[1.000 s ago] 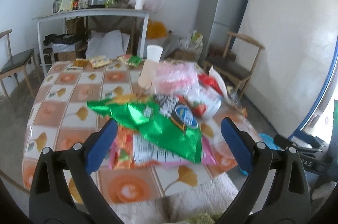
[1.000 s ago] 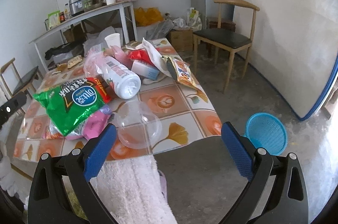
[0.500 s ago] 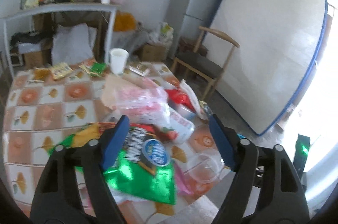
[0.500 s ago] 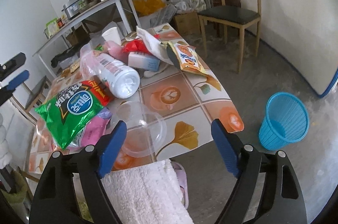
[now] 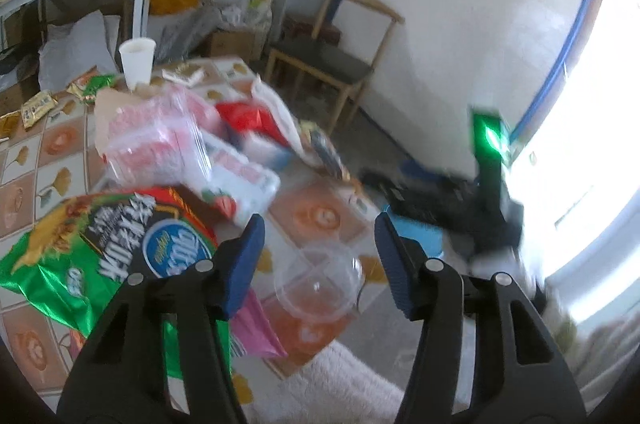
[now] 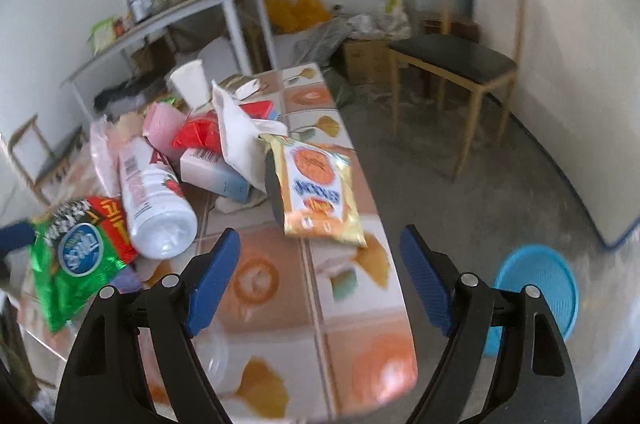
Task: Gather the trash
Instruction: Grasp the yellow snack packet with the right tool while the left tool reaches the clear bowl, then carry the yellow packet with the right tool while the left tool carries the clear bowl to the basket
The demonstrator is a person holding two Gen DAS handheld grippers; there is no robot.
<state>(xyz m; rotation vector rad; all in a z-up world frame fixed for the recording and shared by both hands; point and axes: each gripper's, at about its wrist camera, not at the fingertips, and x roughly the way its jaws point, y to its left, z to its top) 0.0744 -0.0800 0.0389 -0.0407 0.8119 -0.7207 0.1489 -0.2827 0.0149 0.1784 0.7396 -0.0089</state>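
Trash covers a tiled table. A green snack bag lies at the near left, also in the right wrist view. A clear plastic lid lies just beyond my open, empty left gripper. A white bottle lies on its side. An orange-yellow snack packet lies just beyond my open, empty right gripper. A blue trash basket stands on the floor to the right.
A white paper cup, a white bag, red wrappers and a pink plastic bag crowd the table. A wooden chair stands beyond. A shelf table stands at the back wall.
Both grippers have moved forward and right over the table. The left now faces the clear lid, the right the orange packet. Both stay open.
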